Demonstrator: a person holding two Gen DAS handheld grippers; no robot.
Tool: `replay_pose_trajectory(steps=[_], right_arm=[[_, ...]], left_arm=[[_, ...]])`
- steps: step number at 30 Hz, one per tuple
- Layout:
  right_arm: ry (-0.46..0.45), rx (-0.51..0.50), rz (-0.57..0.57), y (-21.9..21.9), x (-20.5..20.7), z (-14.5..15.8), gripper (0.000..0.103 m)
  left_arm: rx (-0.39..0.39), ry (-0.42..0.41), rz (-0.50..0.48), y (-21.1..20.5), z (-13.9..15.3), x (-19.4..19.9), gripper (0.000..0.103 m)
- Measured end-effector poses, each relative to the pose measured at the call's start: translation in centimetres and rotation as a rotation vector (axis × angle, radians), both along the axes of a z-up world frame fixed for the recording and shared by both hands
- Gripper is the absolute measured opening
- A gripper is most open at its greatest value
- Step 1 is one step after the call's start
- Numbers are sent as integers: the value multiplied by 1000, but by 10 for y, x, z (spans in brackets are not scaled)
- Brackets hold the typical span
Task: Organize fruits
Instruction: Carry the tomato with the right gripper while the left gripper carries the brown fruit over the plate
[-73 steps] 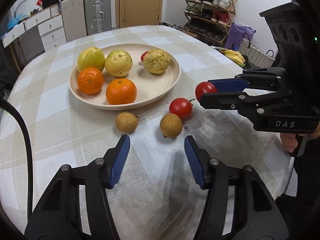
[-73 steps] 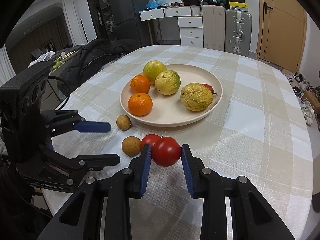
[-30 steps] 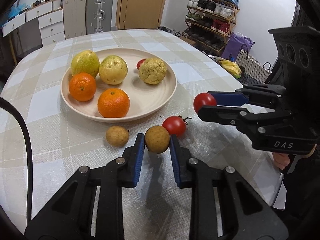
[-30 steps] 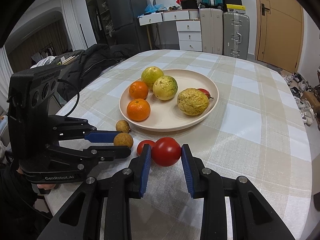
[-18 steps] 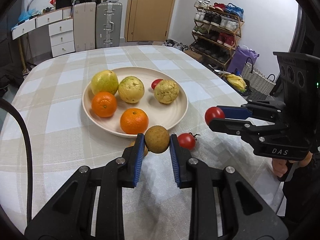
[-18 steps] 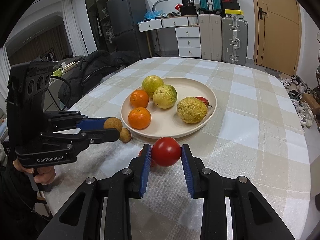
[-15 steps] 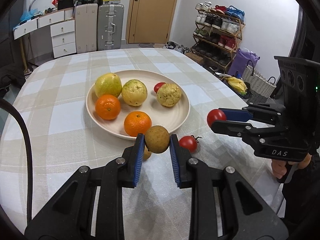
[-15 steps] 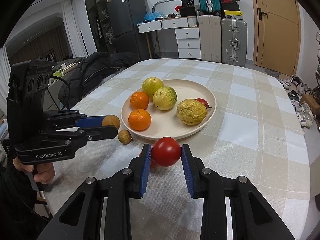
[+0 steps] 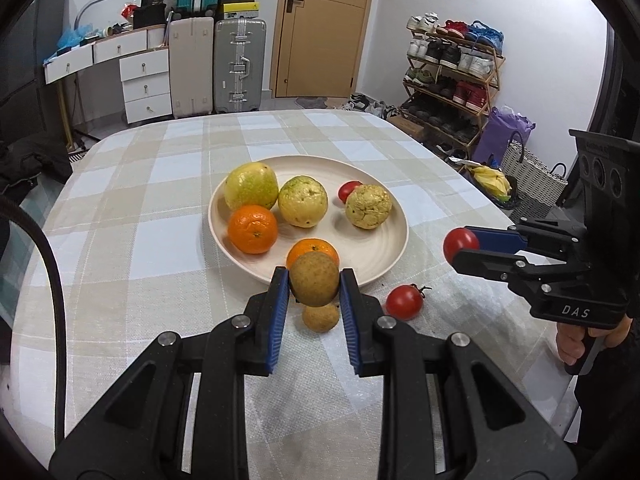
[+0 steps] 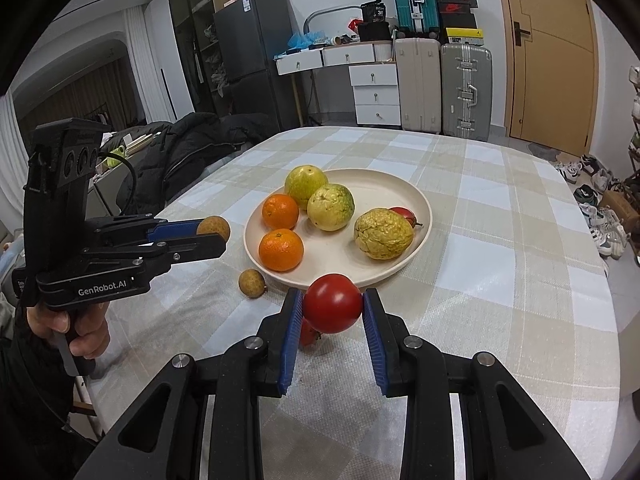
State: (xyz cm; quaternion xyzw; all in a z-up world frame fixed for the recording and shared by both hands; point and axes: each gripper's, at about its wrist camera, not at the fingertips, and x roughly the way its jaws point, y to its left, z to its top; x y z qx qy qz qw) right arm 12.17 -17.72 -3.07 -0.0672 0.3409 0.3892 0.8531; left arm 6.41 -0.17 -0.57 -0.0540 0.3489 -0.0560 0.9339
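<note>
longan: pinched between the left gripper pads, held above the cloth just short of the plate rim
tomato: clamped in the right gripper, lifted, near the plate's front edge
loose fruit: a second longan and second tomato lie on the tablecloth beside the plate
risk, slip: both fruits are round and gripped only at their sides; a squeeze too hard may bruise the tomato
risk, placing: plate is crowded; a dropped fruit may roll off or knock the near orange
</note>
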Motion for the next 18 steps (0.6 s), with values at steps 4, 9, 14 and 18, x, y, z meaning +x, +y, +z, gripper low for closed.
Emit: replay_pose_trajectory(steps=[4, 9, 14, 18], right_arm=[[-6, 11, -7, -1, 1, 1, 31], [-7, 20, -19, -2, 2, 2, 31], [-5, 12, -28, 2, 5, 0, 31], [-10, 5, -36, 6, 7, -2, 31]], left_arm=[[8, -4, 19, 4, 0, 1, 23], [9, 0, 44, 13, -5, 6, 23], [13, 8, 56, 21, -8, 15, 23], [2, 19, 73, 30, -13, 24, 23]])
